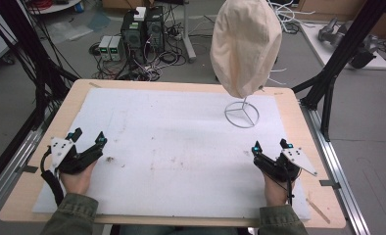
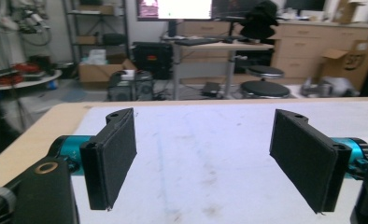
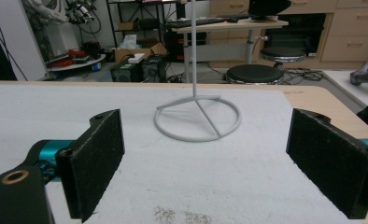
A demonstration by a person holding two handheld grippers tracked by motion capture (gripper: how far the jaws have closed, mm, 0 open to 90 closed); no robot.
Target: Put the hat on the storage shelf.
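A cream cloth cap point(image 1: 246, 44) hangs on top of a white wire stand point(image 1: 241, 114) at the back right of the table. The stand's round base point(image 3: 197, 121) lies straight ahead in the right gripper view. My left gripper point(image 1: 88, 137) rests near the front left of the white mat, jaws wide apart with nothing between them point(image 2: 203, 163). My right gripper point(image 1: 271, 145) sits at the front right, open and holding nothing point(image 3: 205, 172), a little short of the stand's base.
A white mat point(image 1: 171, 147) covers most of the wooden table point(image 1: 299, 127), with a few brown stains near the front. Computers and cables point(image 1: 137, 36) lie on the floor behind. Black frame posts point(image 1: 333, 73) stand at both sides.
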